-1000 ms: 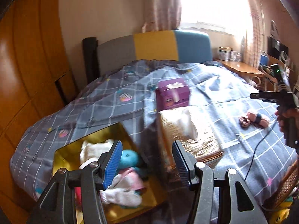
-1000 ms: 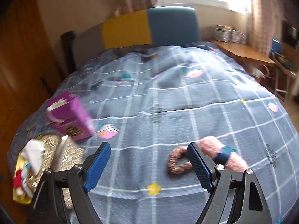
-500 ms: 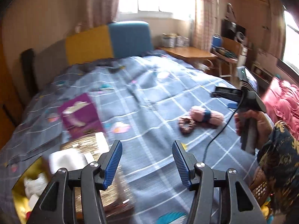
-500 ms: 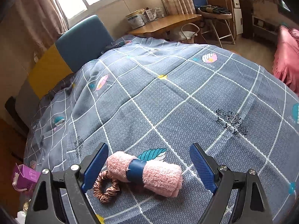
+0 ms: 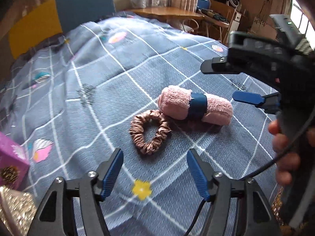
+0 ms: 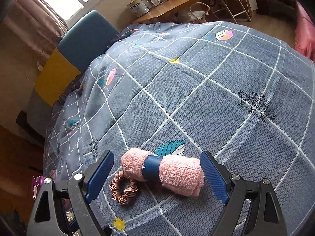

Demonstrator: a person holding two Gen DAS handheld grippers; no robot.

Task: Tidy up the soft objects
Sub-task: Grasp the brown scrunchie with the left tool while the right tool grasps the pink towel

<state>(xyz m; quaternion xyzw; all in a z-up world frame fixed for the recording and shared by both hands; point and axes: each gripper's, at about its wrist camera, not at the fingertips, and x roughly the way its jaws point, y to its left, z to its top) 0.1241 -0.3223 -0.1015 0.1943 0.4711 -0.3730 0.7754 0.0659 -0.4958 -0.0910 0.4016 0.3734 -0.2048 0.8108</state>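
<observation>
A rolled pink towel (image 5: 195,105) with a dark blue band lies on the grey checked bedspread (image 5: 98,74). A brown satin scrunchie (image 5: 149,131) lies against its near side. My left gripper (image 5: 154,172) is open and empty, just short of the scrunchie. My right gripper (image 6: 156,175) is open, with its fingers on either side of the towel (image 6: 163,172), not touching it. The scrunchie (image 6: 123,188) lies by its left finger. The right gripper also shows in the left wrist view (image 5: 234,82), held by a hand.
A purple tissue box (image 5: 10,163) and a glittery gold item (image 5: 15,210) sit at the left edge. A yellow and blue headboard (image 6: 72,51) is at the far end of the bed. A wooden desk (image 5: 167,12) and chairs stand beyond it.
My left gripper has swung right, from the yellow box of soft items to the scrunchie. My right gripper has moved down and closer, and now straddles the towel.
</observation>
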